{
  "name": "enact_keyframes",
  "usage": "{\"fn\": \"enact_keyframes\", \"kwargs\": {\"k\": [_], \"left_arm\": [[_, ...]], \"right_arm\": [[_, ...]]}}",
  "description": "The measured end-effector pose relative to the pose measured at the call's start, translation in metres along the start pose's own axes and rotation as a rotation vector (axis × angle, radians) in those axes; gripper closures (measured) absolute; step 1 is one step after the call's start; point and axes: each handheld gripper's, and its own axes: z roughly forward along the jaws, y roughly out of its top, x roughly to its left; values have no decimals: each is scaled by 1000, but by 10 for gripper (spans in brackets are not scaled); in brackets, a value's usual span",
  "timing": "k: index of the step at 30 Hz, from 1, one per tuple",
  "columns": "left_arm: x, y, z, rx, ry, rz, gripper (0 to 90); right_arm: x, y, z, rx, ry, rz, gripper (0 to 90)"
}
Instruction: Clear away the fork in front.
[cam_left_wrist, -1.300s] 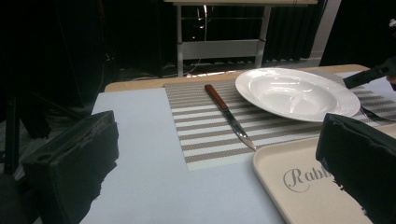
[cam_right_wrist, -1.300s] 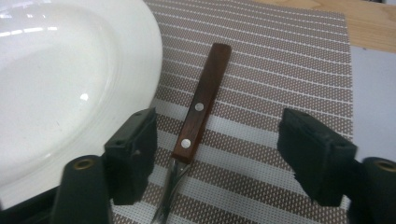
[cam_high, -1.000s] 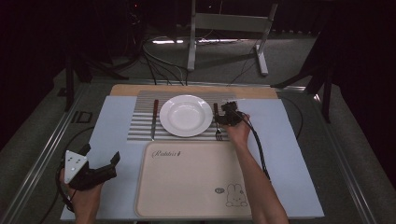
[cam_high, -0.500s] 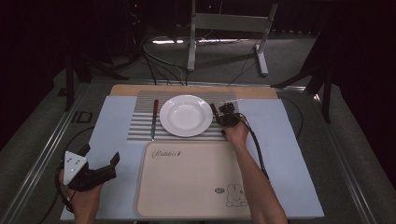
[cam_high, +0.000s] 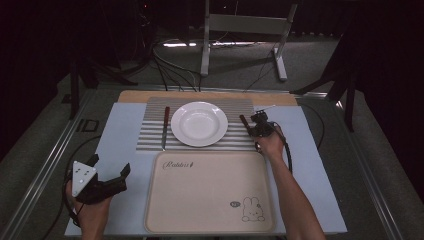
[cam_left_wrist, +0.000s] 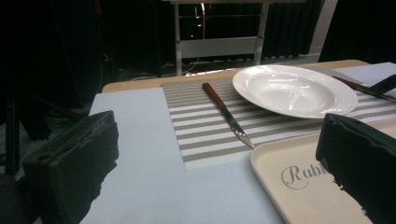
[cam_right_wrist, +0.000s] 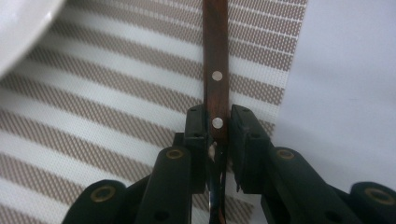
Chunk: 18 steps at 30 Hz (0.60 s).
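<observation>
Your right gripper (cam_high: 254, 129) sits at the right edge of the striped placemat (cam_high: 150, 135), just right of the white plate (cam_high: 199, 123). Its jaws have just been closing and now press together on the wooden handle of the fork (cam_right_wrist: 215, 65), clamped at a rivet; two pale rivets show on the handle in the right gripper view. The fork lies along the mat's right border, its handle pointing toward the far side of the table, and the plate's rim (cam_right_wrist: 21, 32) curves in close on its left. To its right is the bare pale blue table cover (cam_high: 120, 130).

Your left gripper (cam_high: 107, 182) rests at the near left corner of the cover, well apart from everything else, its jaws wide apart with nothing between them. It points across the table toward the mat.

A knife (cam_left_wrist: 226, 114) with a reddish-brown handle lies on the mat just left of the plate, its blade tip pointing toward you and ending near the mat's near edge. A cream tray (cam_high: 205, 200), printed with script lettering and a small rabbit, lies just nearer than the mat, between your two forearms. Its far right corner sits just beside your right hand (cam_high: 271, 146).
</observation>
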Motion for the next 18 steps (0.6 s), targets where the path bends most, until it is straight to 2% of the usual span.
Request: {"fn": "enact_keyframes", "kwargs": {"k": [1,3,5,10,14,18], "left_arm": [[0,0,0,1,0,0,0],[1,0,0,0,1,-4,0],[1,0,-1,-4,1,-6,0],[1,0,-1,-3,-1,-8,0],[1,0,-1,-3,-1,-5,0],[2,-1,1,5,0,-5,0]], "right_arm": [[3,3,0,40,-21,-58,774],[6,5,1,81,-38,-89,772],[6,8,1,110,-32,-80,771],[7,13,1,171,-14,-119,775],[3,12,0,164,14,-120,782],[1,3,-6,78,37,-123,784]]}}
